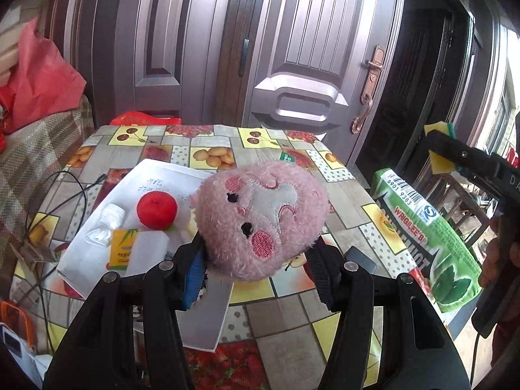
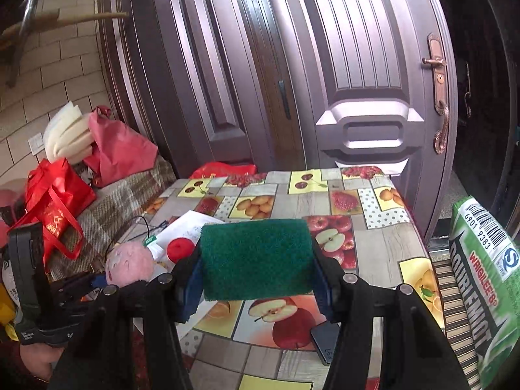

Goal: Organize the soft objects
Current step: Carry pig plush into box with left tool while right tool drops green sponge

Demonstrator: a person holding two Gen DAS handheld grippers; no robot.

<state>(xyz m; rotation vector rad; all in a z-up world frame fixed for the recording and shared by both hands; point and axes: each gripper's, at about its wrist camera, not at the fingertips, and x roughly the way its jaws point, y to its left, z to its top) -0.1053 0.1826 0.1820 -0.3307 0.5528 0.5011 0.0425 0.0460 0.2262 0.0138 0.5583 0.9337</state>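
Big brown doors [image 1: 292, 65] are being seen behind a tabletop [image 2: 373, 247] that is covered with a fruit cloth.

A pink plush [image 1: 260, 221] is being held by the left gripper [image 1: 256, 260]. Its jaws are standing about half open and are being pressed on the plush from both sides. The plush is being held up over the near part of the tabletop, and it is not touching the cloth.

A green sponge [image 2: 256, 260] is being held by the right gripper [image 2: 256, 276]. Its jaws are also about half open and are being squeezed against the two ends of the sponge. The sponge is being held up above the apple pictures on the cloth. From the left camera, a yellow layer is being shown on it too.

A white paper [image 1: 107, 227] is lying on the left of the tabletop. A red ball [image 1: 157, 209], a small bottle [image 1: 105, 224] and a yellow pack [image 1: 122, 248] are resting on it. A green gum pillow [image 2: 481, 279] is standing at the right edge. A dark phone [image 2: 325, 341] is lying near the front.

It is being judged that the task is only partly done. Two soft things are being carried, but no place for them is being shown yet. The red ball and the pillow are likely still waiting to be sorted.
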